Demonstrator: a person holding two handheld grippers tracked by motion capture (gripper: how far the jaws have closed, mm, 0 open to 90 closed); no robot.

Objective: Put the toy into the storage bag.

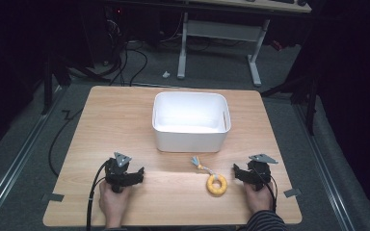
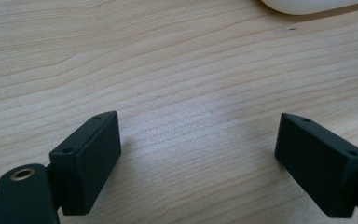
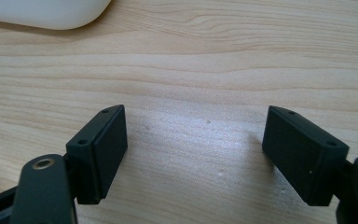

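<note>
Yellow and ring-shaped, the toy (image 1: 217,184) with its short rope tail lies flat on the wooden table (image 1: 125,115), near the front edge and just beside our right gripper (image 1: 238,172), not touching it. We see bare wood all round the ring. Behind it, near the table's middle, stands a white plastic bin (image 1: 191,142); a strip of open tabletop separates the two. Our right gripper rests low over the wood with its jaws spread wide and nothing between them. Our left gripper (image 1: 137,173), well apart across the front of the table, is likewise wide open and holds nothing. Both hands sit close to the front edge. Beyond the table we see grey floor, cables and a desk's white legs (image 1: 255,62).
</note>
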